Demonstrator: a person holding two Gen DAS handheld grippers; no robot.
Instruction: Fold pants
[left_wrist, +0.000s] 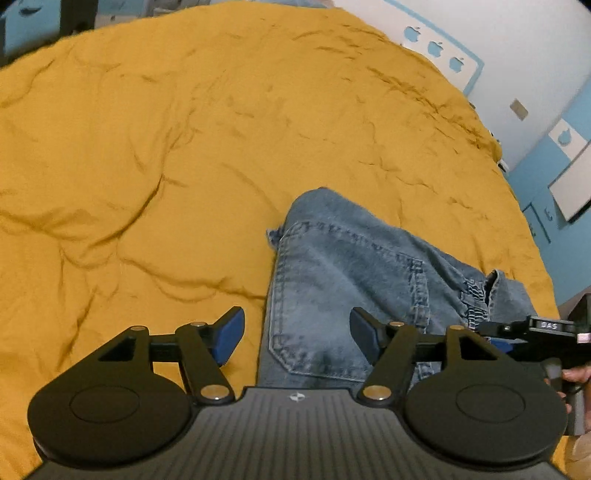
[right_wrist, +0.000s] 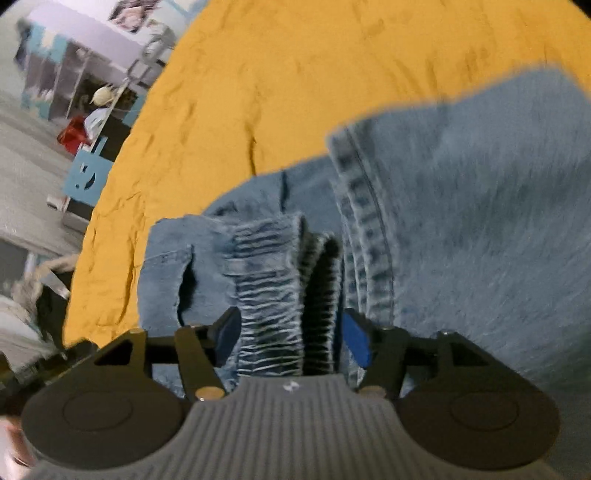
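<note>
Blue denim pants (left_wrist: 343, 280) lie folded on a yellow bedspread (left_wrist: 147, 166), a back pocket (left_wrist: 321, 332) facing up. My left gripper (left_wrist: 297, 325) hovers open over the pants' left edge, one finger above the bedspread and the other above the pocket, with nothing gripped. In the right wrist view the pants (right_wrist: 461, 203) fill the right side. Their ribbed elastic waistband (right_wrist: 269, 295) bunches up between the spread fingers of my right gripper (right_wrist: 291, 332), which is open. The right gripper (left_wrist: 532, 330) also shows at the pants' right end in the left wrist view.
The bedspread (right_wrist: 277, 74) spreads wide to the left of and beyond the pants. A white wall with blue apple decals (left_wrist: 436, 48) runs along the far right of the bed. Past the bed's left edge are floor, shelves (right_wrist: 74, 74) and a blue box (right_wrist: 86, 173).
</note>
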